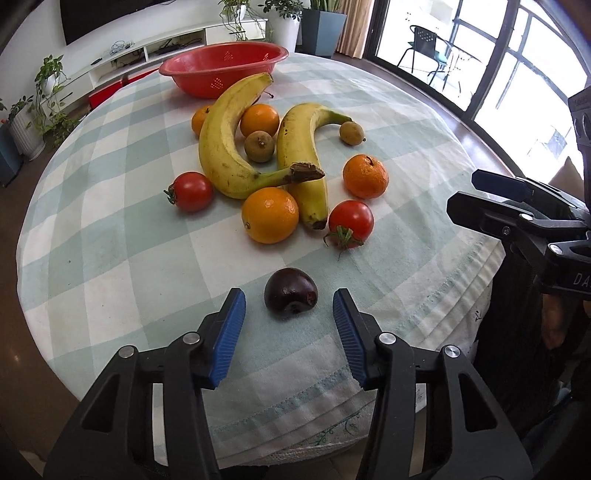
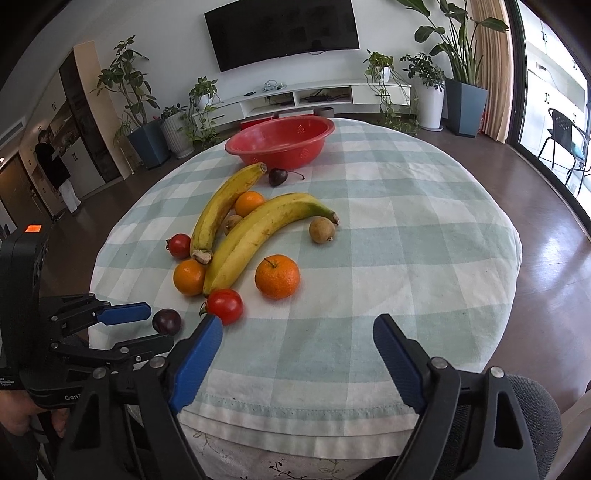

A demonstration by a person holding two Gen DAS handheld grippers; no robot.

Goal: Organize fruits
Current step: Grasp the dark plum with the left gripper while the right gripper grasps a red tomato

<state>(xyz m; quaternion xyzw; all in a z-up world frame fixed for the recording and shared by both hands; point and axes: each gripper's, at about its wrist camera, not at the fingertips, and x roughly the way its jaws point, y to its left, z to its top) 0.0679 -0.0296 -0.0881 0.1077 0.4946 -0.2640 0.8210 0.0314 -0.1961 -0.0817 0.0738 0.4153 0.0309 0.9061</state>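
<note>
My left gripper (image 1: 289, 317) is gaping wide around a dark plum (image 1: 291, 294) lying between its fingertips, untouched; my right gripper (image 2: 299, 347) is spreading wide over bare cloth. Ahead, two bananas (image 1: 301, 162) are running lengthwise away from my jaws toward the red bowl (image 1: 221, 68)

You've got a wall television (image 2: 282, 31) top centre, potted plants (image 2: 142, 107) along the left, and a black chair (image 1: 424, 46) upper right.
</note>
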